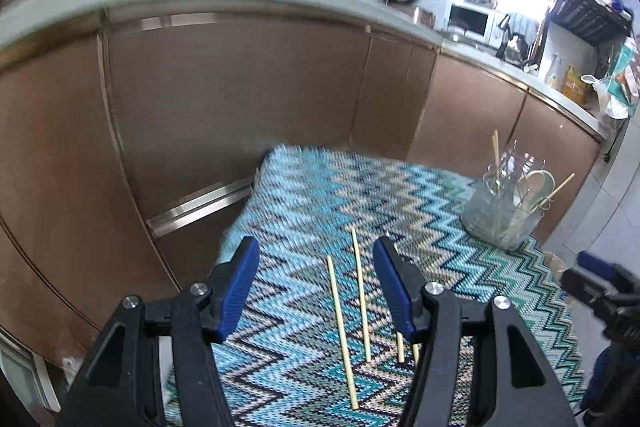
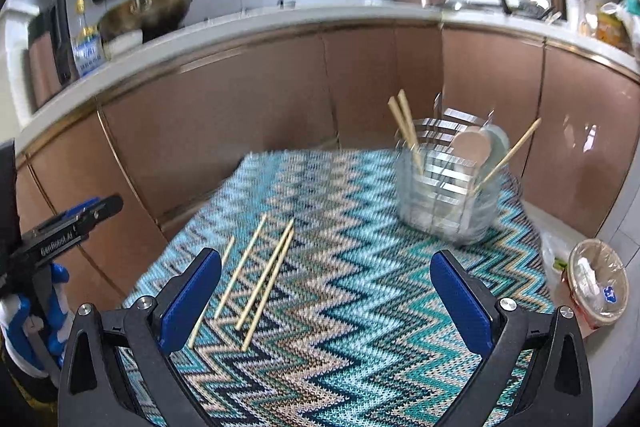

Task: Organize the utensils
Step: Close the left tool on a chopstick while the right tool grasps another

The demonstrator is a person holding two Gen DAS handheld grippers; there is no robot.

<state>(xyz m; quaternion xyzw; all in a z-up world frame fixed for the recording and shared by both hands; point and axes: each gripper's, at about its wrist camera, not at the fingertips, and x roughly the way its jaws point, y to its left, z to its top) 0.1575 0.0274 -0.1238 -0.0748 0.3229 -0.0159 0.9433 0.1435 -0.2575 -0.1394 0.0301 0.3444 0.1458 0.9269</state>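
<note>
While four thin pale wooden chopsticks (image 2: 260,275) lie loose on the zigzag-knit teal tablecloth (image 2: 360,307), the left gripper (image 1: 316,291) hovers over them, jaws spread wide — likely to pick one for the clear glass utensil holder (image 2: 448,187); the right gripper (image 2: 326,303) waits spread, empty.

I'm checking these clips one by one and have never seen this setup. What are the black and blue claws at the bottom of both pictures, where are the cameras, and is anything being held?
The claws are two hand-held grippers; a person carries one in each hand, with no robot arm. Each has a fisheye camera looking forward along its fingers. One picture comes from the left gripper, the other from the right gripper. Both stand open and hold nothing. Below them is a zigzag-patterned cloth with four loose chopsticks lying on it. Farther back stands a clear utensil holder that already contains chopsticks and spoons. The left gripper also shows at the left edge of the right view.
</note>
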